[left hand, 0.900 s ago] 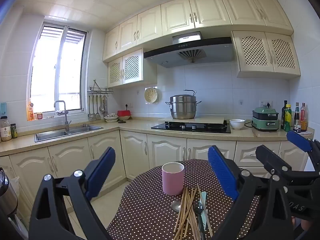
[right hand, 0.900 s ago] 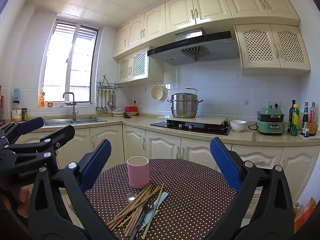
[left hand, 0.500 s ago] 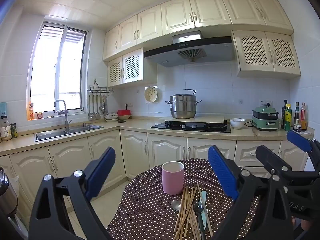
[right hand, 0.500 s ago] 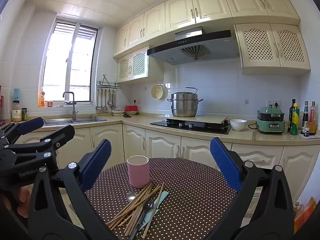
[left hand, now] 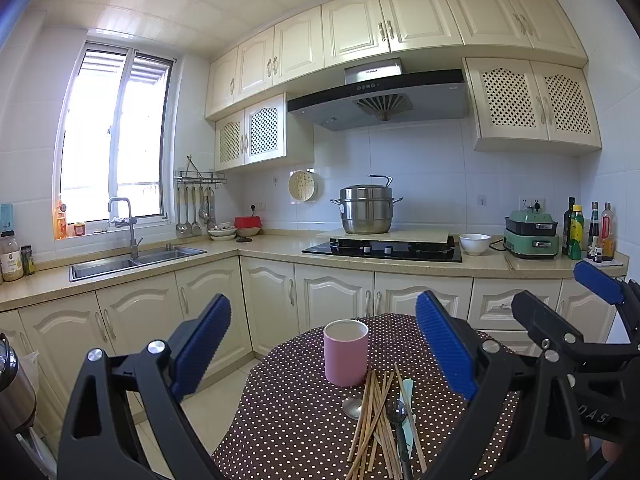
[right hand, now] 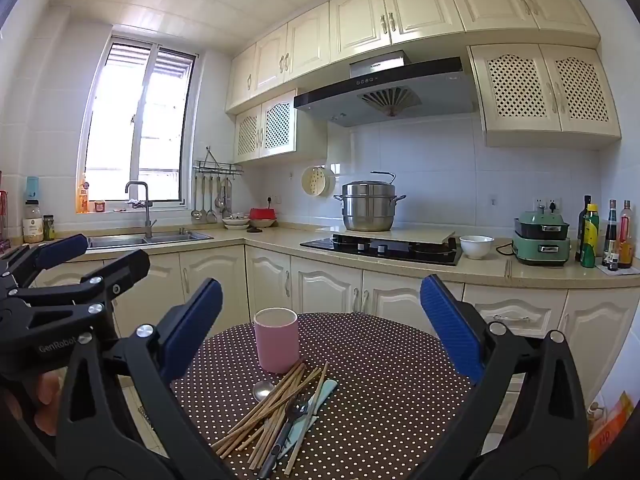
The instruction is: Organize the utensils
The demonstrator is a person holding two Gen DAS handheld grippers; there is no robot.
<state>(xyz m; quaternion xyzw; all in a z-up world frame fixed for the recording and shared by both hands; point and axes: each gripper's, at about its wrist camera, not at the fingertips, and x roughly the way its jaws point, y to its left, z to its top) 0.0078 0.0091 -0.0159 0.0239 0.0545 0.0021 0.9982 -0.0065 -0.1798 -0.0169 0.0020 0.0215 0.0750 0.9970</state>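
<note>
Nothing has moved: both grippers hover wide open above the untouched utensils (right hand: 280, 412).

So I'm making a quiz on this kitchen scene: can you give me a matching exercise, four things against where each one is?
Things:
1. pink cup
2. steel pot
3. white bowl
4. chopsticks

Places:
a. on the counter, right of the hob
b. lying loose on the dotted tablecloth
c. on the hob, under the hood
d. upright on the table, just behind the utensil pile

Pairs: 1-d, 2-c, 3-a, 4-b
</note>
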